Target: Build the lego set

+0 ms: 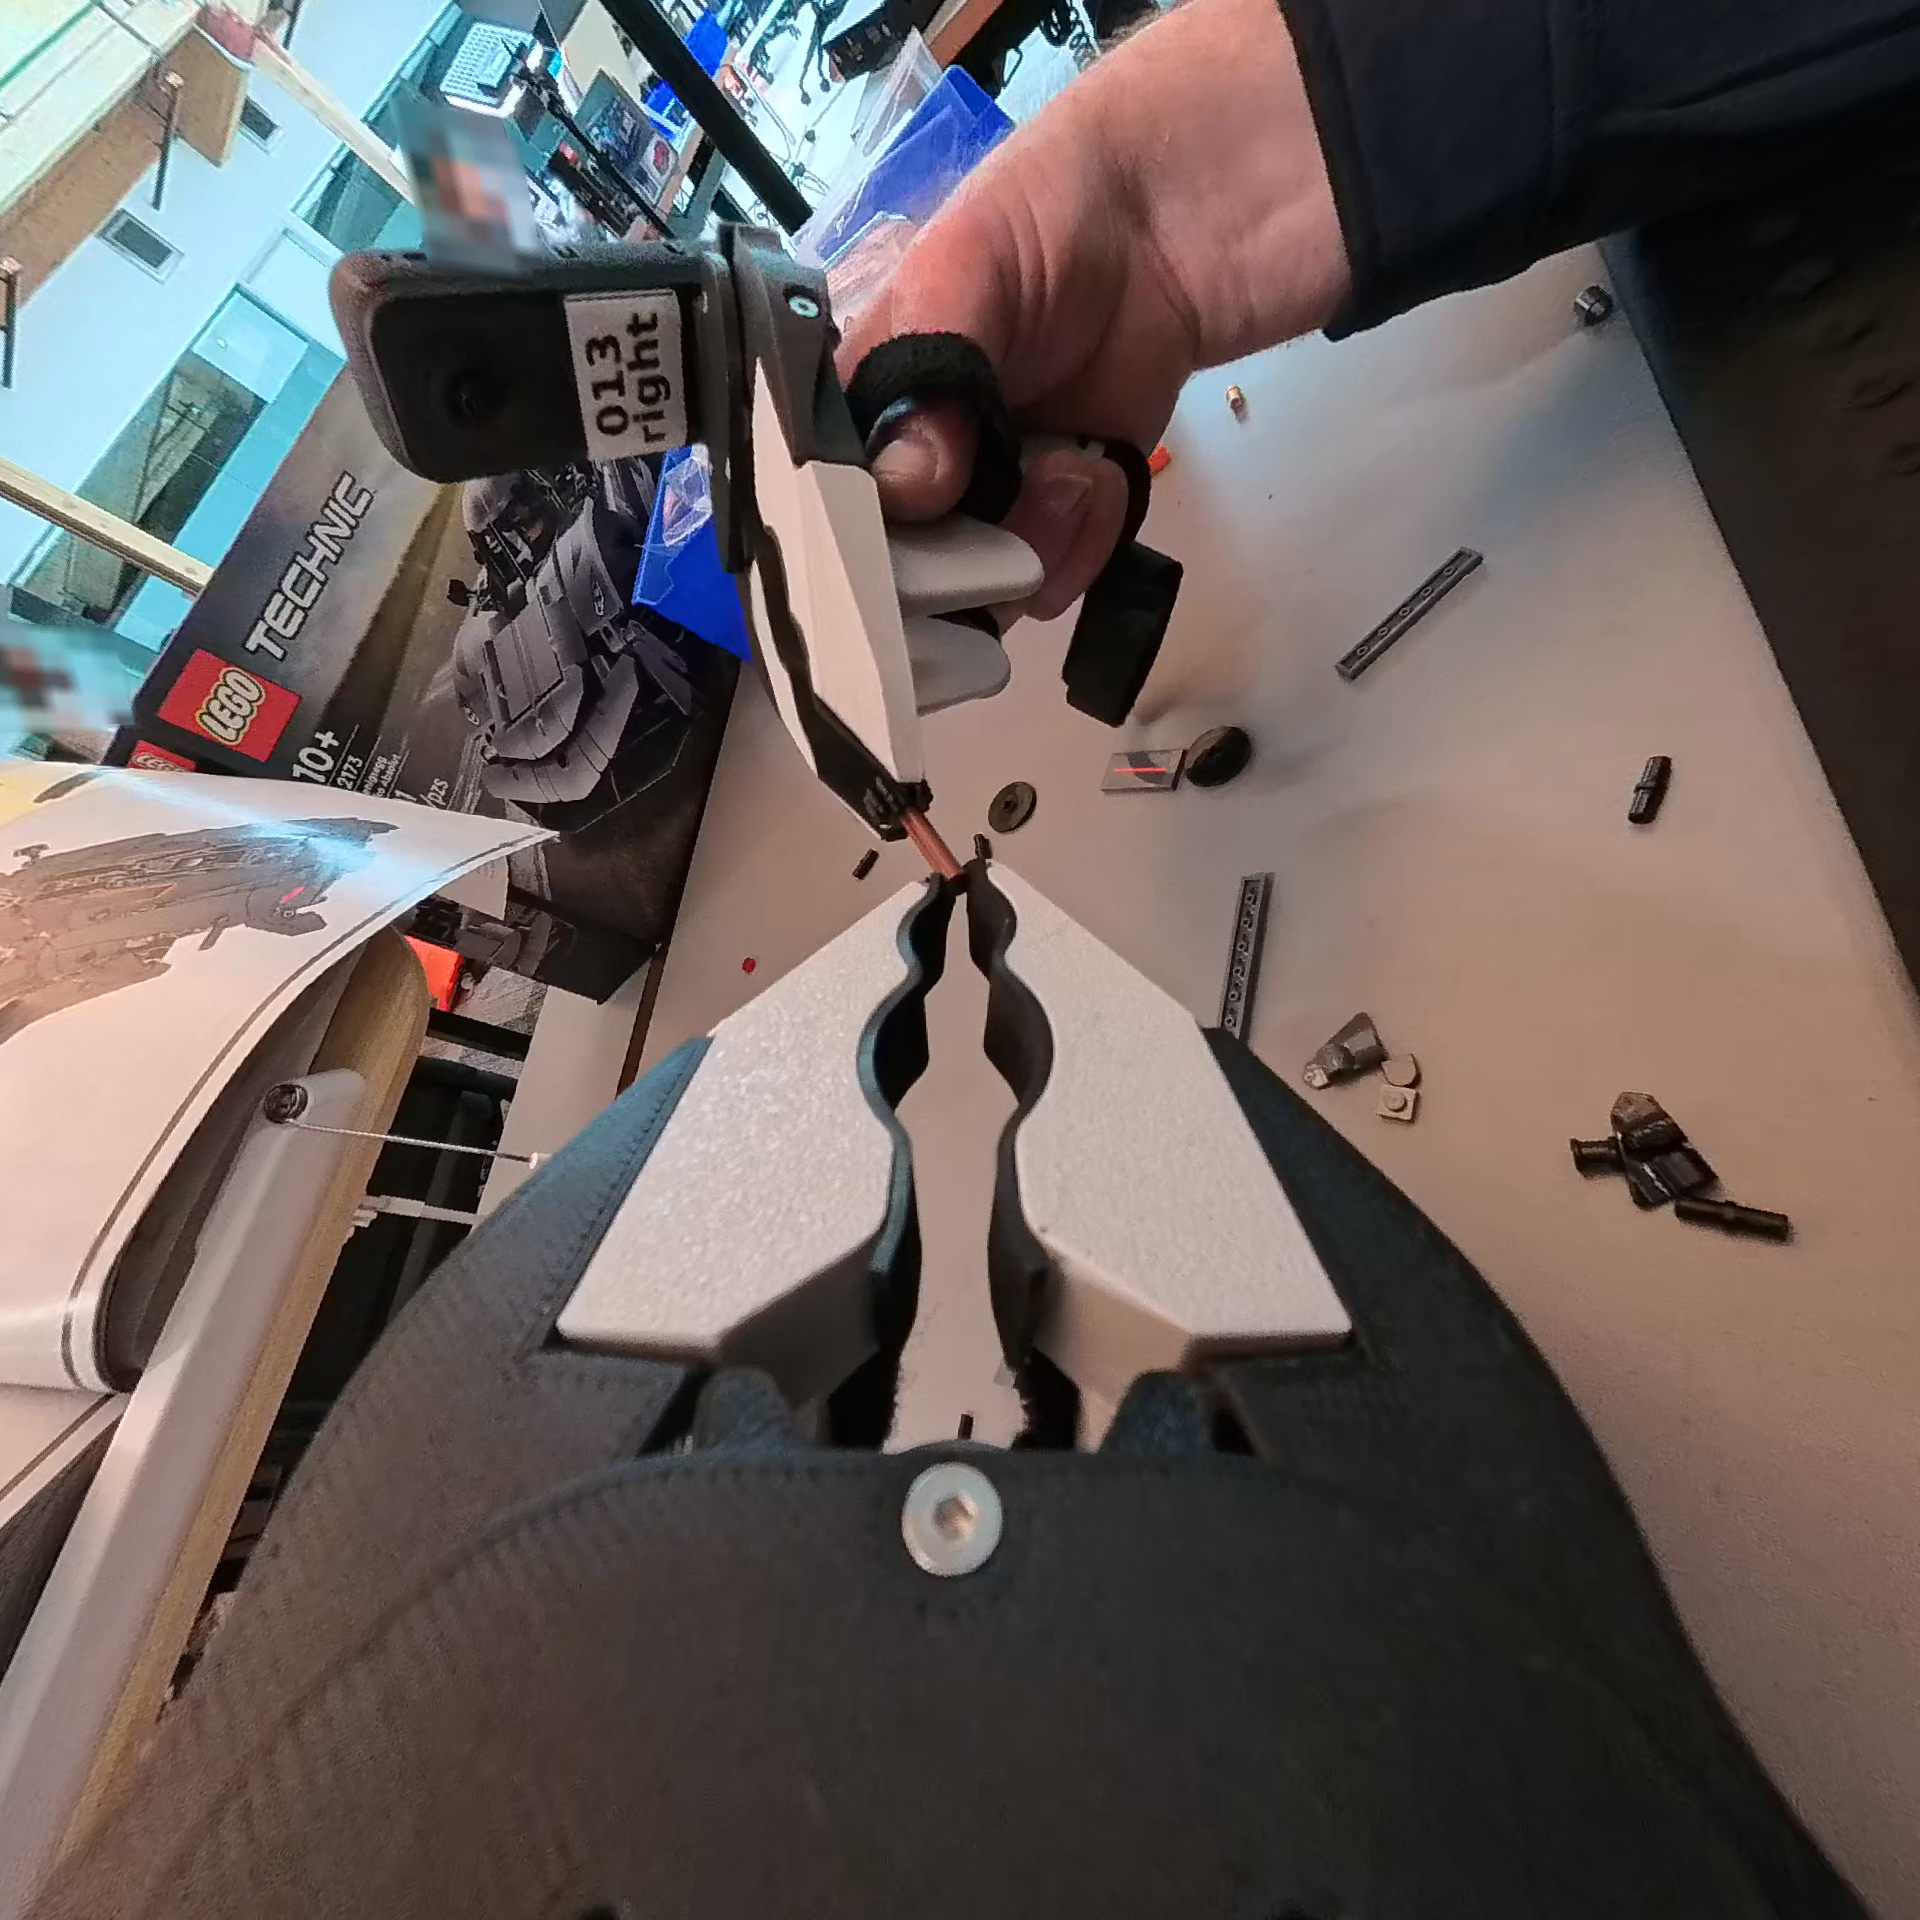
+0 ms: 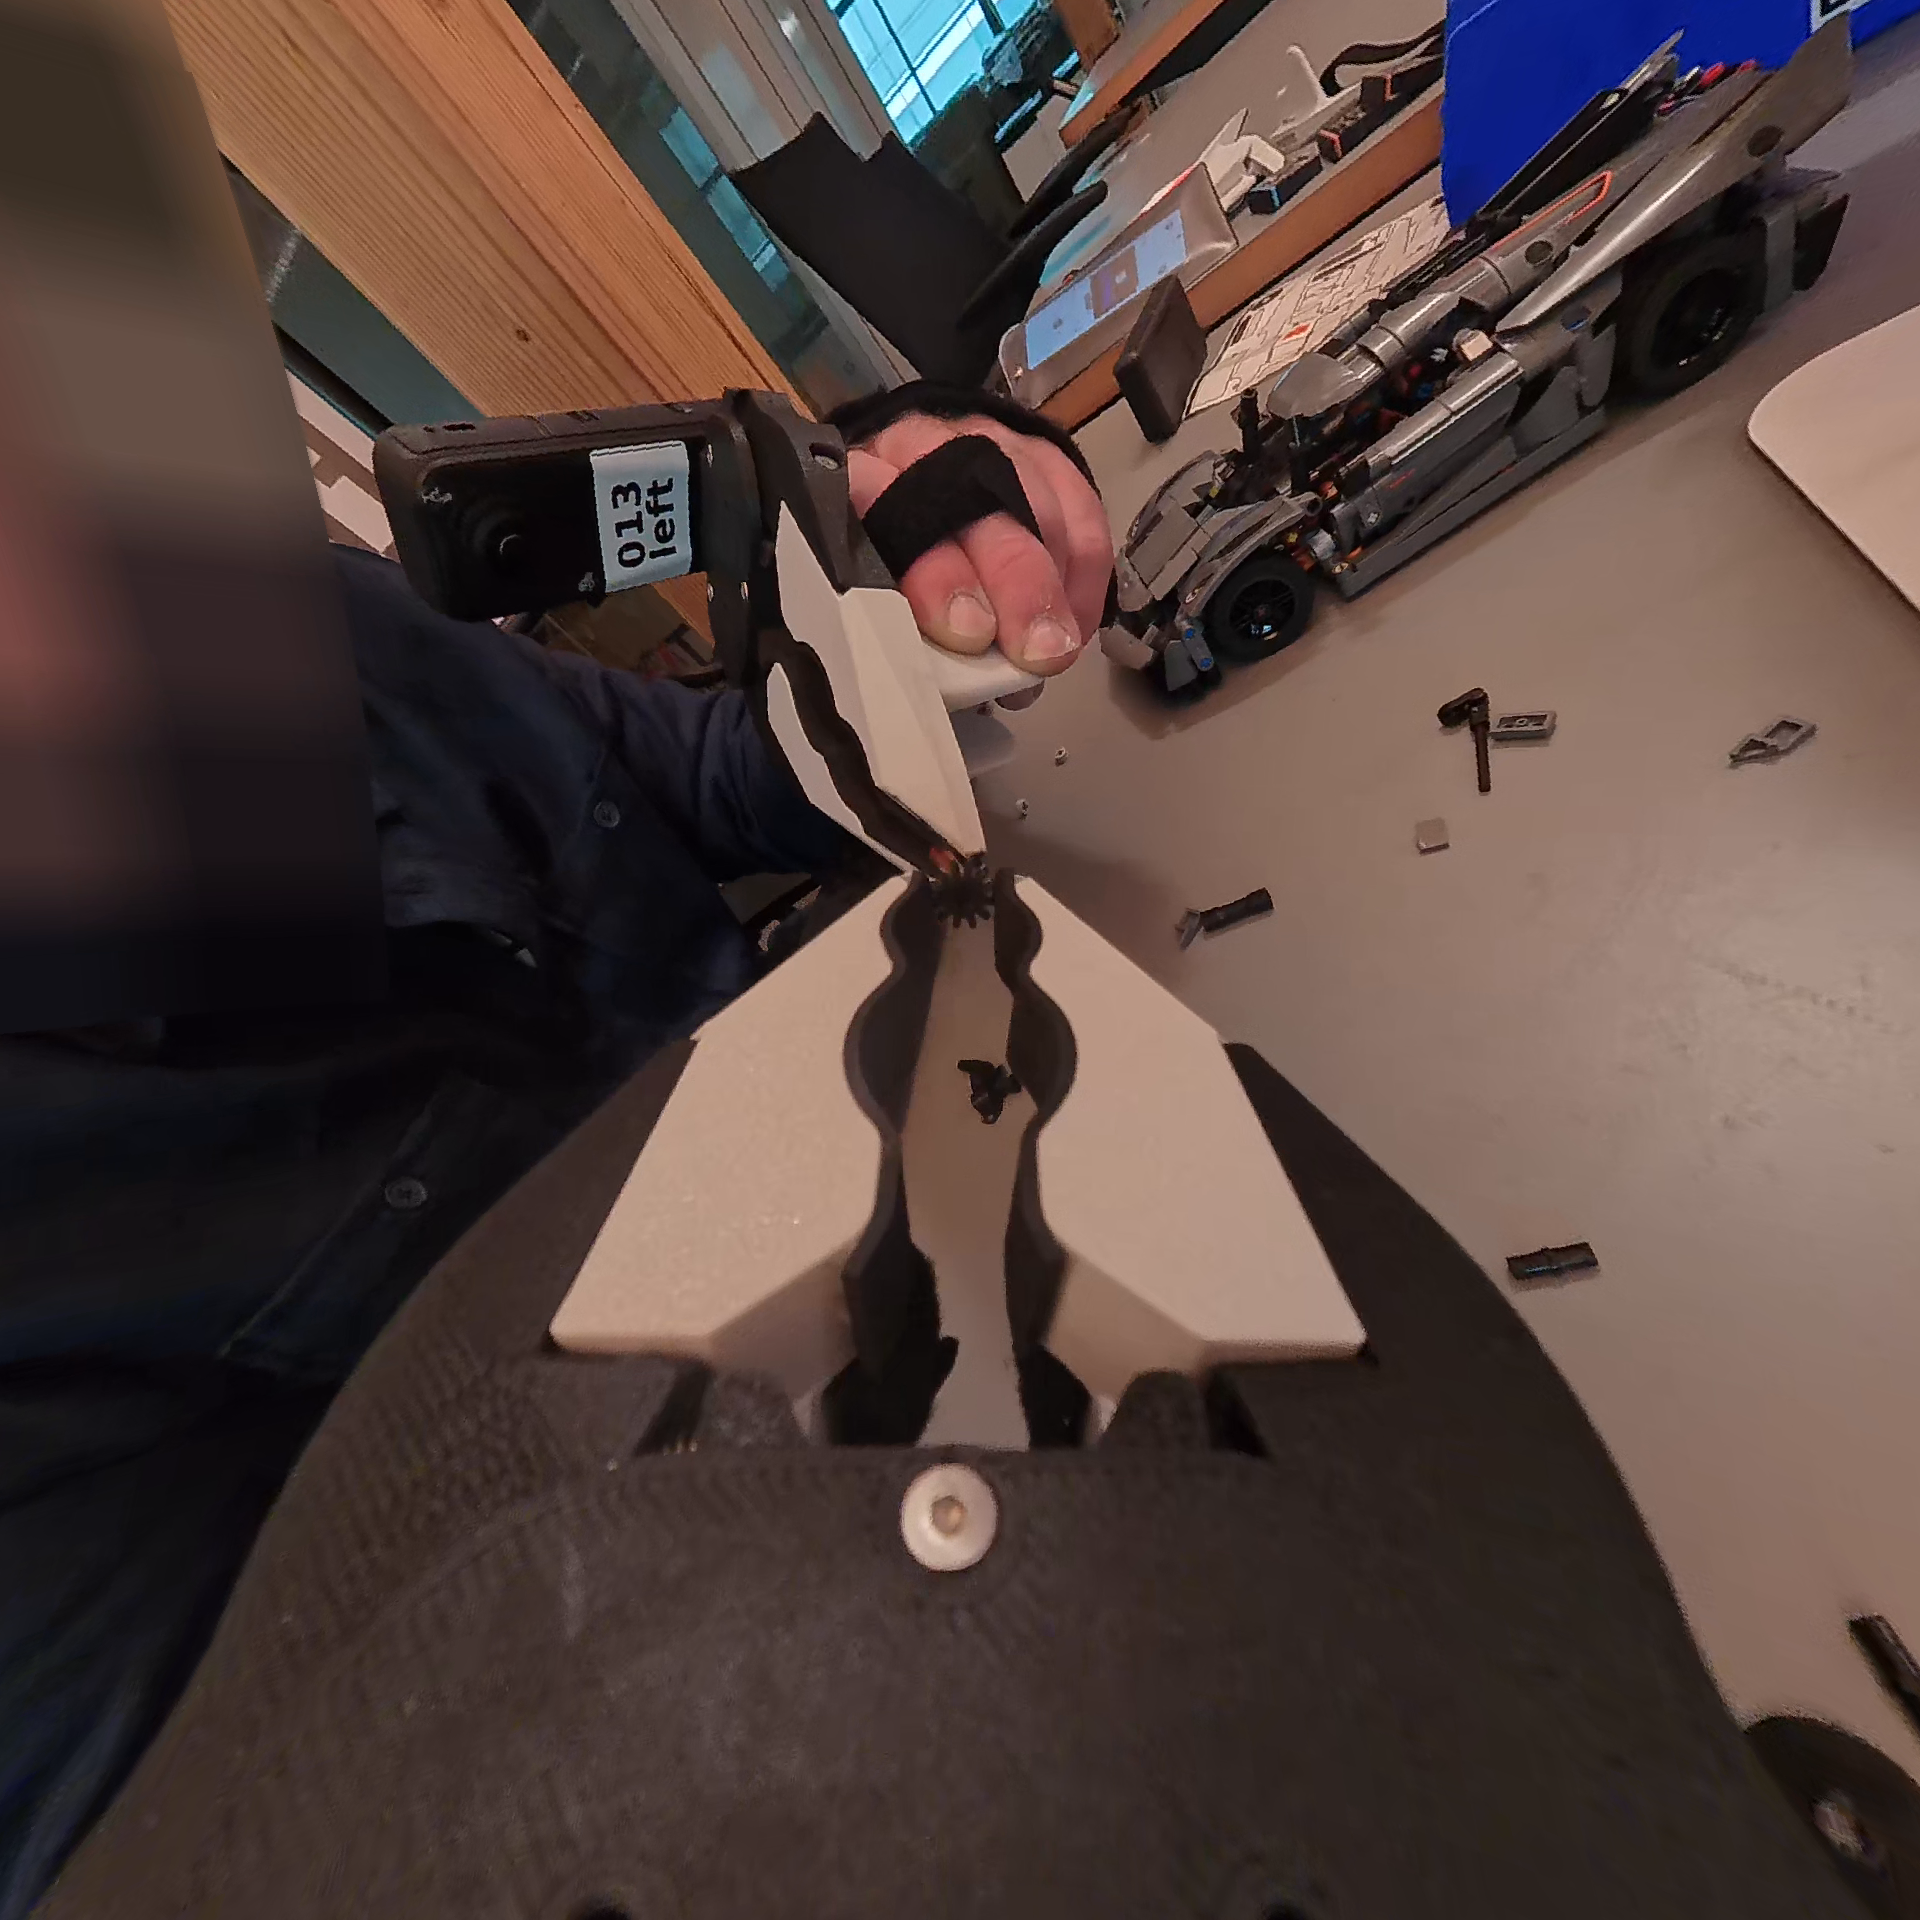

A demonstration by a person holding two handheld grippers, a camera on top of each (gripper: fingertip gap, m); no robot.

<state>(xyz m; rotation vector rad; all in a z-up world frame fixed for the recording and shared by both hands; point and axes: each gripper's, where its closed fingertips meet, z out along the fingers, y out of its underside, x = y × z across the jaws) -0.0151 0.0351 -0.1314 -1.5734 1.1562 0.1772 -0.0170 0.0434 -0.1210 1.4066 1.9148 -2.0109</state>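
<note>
Left wrist view: the left gripper (image 1: 956,883) pinches one small black gear (image 2: 958,896), while the right gripper (image 1: 902,805) clamps one brown axle (image 1: 933,847) meeting it above the table (image 1: 1455,935). Two long grey beams (image 1: 1408,613) lie toward the table's right edge.

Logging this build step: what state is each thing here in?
left claw: shut on gear
right claw: shut on axle
axle: held in the air, tip at the left claw
gear: pinched, off the table
car: largely built, standing on its wheels
booklet: open, page curled
grey beam: loose, lying flat
</note>
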